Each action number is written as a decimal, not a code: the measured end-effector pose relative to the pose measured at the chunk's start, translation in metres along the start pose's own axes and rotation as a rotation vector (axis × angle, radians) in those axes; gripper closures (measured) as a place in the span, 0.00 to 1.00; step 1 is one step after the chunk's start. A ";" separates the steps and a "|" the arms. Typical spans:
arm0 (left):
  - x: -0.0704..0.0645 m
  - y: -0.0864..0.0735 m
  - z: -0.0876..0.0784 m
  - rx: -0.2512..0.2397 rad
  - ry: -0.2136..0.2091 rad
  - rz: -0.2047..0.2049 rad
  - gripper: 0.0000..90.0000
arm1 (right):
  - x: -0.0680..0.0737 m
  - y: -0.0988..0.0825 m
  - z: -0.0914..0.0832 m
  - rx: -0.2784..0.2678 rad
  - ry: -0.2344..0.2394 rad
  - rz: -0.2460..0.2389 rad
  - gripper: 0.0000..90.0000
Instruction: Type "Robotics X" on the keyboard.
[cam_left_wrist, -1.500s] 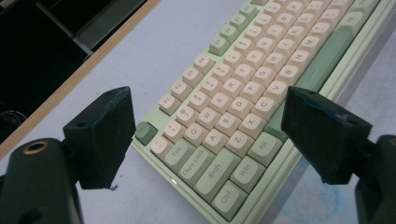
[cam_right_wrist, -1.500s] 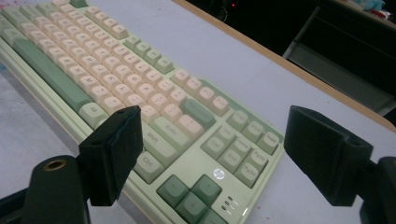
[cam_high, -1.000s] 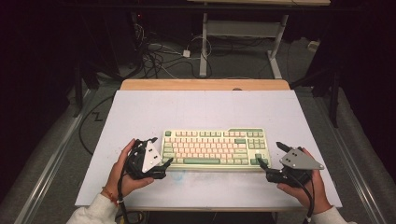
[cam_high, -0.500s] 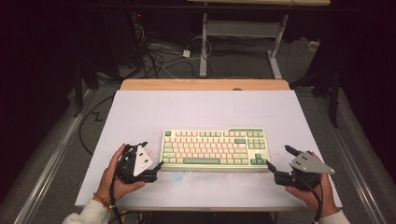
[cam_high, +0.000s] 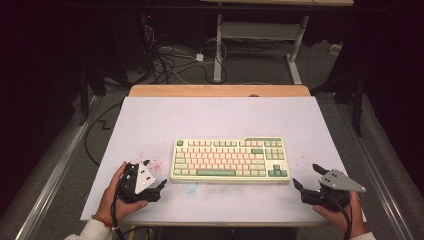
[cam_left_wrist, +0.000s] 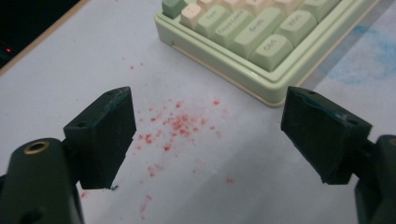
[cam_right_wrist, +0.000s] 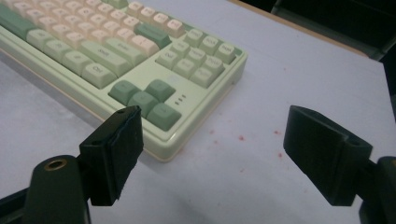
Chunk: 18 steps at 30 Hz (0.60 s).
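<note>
A pale green keyboard (cam_high: 230, 160) with cream and green keys lies flat on the white table top (cam_high: 220, 120), near its front. My left gripper (cam_high: 156, 182) rests just left of the keyboard's front left corner (cam_left_wrist: 273, 95), jaws wide open with nothing between them. My left gripper (cam_left_wrist: 208, 140) points at red specks on the table. My right gripper (cam_high: 306, 177) sits off the keyboard's front right corner (cam_right_wrist: 163, 149), also open and empty. Through my right gripper (cam_right_wrist: 212, 156) the arrow keys (cam_right_wrist: 142, 98) lie close ahead at the left.
Red specks (cam_left_wrist: 173, 123) and a faint blue smear (cam_high: 190, 187) mark the table. A wooden strip (cam_high: 220, 91) runs along the far edge. Behind it are cables on the floor (cam_high: 170, 55) and a desk frame (cam_high: 260, 37).
Both hands have drawn their grippers back toward the front edge and outward, away from the keyboard's corners. The keyboard has stayed where it was.
</note>
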<state>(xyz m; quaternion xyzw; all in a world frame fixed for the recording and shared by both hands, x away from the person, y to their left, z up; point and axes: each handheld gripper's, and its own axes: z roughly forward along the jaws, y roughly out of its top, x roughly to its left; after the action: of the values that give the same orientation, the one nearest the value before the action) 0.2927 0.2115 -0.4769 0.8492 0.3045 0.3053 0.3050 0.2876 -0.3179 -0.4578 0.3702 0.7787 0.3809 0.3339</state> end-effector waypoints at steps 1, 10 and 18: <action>-0.001 -0.001 0.000 0.002 -0.004 -0.004 0.19 | 0.000 -0.001 0.001 0.004 0.001 0.000 0.22; -0.004 -0.005 -0.001 0.005 -0.023 -0.007 0.19 | 0.002 0.001 0.000 -0.004 0.005 -0.009 0.22; -0.001 -0.006 -0.003 -0.010 -0.028 -0.025 0.19 | 0.007 0.004 0.000 -0.011 0.005 -0.021 0.22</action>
<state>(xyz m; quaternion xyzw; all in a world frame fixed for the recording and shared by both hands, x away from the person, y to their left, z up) 0.2884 0.2157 -0.4796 0.8479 0.3093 0.2910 0.3175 0.2858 -0.3105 -0.4560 0.3591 0.7813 0.3826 0.3380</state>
